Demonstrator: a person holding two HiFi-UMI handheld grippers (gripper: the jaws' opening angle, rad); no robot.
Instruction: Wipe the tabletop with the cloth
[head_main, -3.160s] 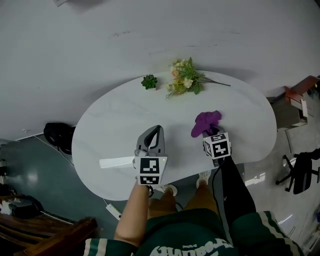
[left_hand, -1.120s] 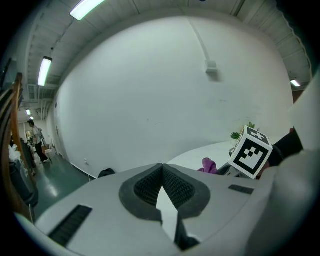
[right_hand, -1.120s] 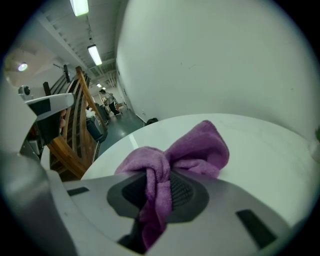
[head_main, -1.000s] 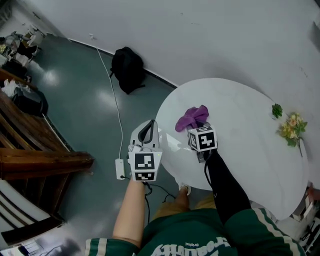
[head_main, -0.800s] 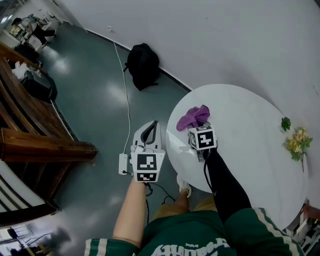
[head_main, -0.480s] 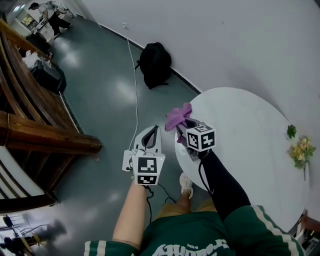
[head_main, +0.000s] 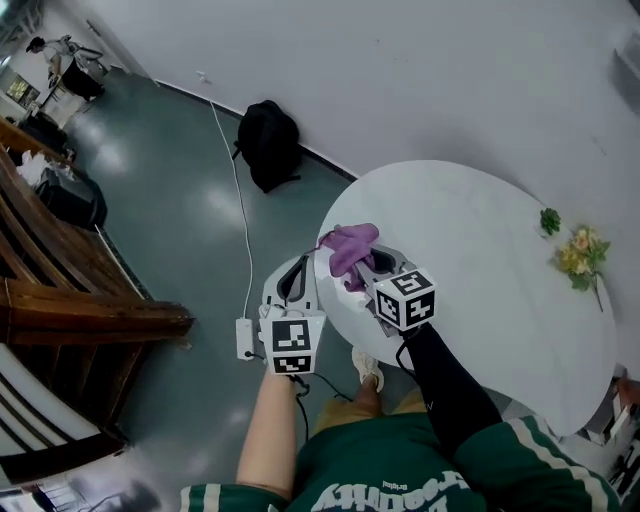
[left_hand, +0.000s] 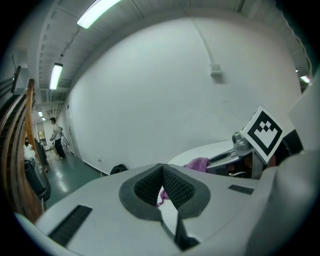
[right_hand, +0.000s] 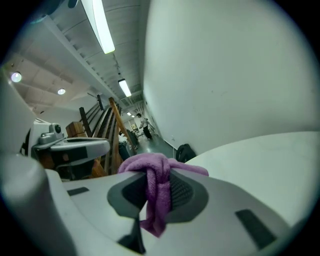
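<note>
One purple cloth tight between the shut jaws of the right hand-held gripper (at the table edge).

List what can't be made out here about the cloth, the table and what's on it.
Whether the purple cloth touches the round white table: the head view looks down on it, and the right tool blocks what is below it in its own view.
The table's near edge: head view, behind the right tool and black sleeve.
The pale flower bunch and small green plant: head view, too small to identify.
</note>
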